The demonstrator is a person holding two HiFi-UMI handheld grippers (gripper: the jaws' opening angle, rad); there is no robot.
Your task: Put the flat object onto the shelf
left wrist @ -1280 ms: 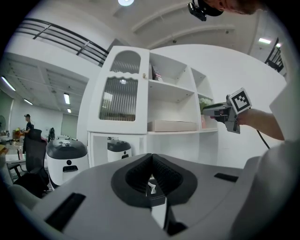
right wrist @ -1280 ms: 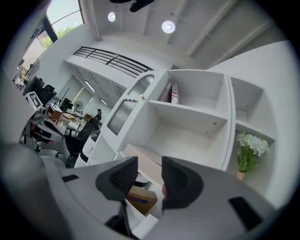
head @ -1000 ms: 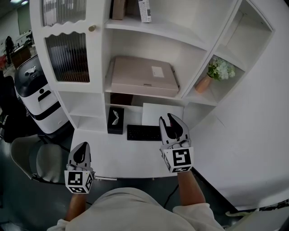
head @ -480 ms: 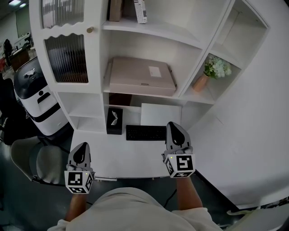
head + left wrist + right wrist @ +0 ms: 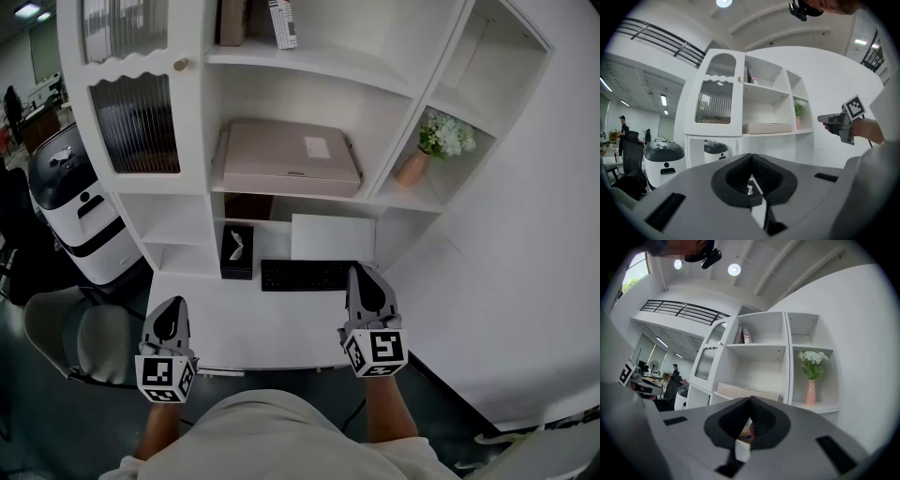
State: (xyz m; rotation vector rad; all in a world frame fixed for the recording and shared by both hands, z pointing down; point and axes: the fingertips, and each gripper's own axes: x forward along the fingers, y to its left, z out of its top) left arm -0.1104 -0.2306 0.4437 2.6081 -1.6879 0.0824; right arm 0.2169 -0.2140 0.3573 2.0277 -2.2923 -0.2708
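The flat object, a beige box (image 5: 289,156), lies flat on the middle shelf (image 5: 234,187) of the white cabinet. It also shows in the left gripper view (image 5: 768,127) and the right gripper view (image 5: 740,391). My left gripper (image 5: 170,314) hangs over the desk's front left edge, shut and holding nothing. My right gripper (image 5: 365,281) hovers above the desk's front right, just in front of the keyboard, shut and holding nothing. Both are well short of the shelf. In their own views the left jaws (image 5: 752,157) and the right jaws (image 5: 750,401) meet with nothing between them.
On the white desk (image 5: 262,328) lie a black keyboard (image 5: 305,275), a white board (image 5: 333,236) and a black tissue box (image 5: 238,249). A pink vase of flowers (image 5: 431,145) stands in the right alcove. Books (image 5: 279,21) sit on the upper shelf. A chair (image 5: 80,333) and a black-and-white machine (image 5: 70,187) stand at left.
The right gripper's jaws have gone from open to shut, and it has drawn back and down towards the desk's front edge. The left gripper has stayed put.
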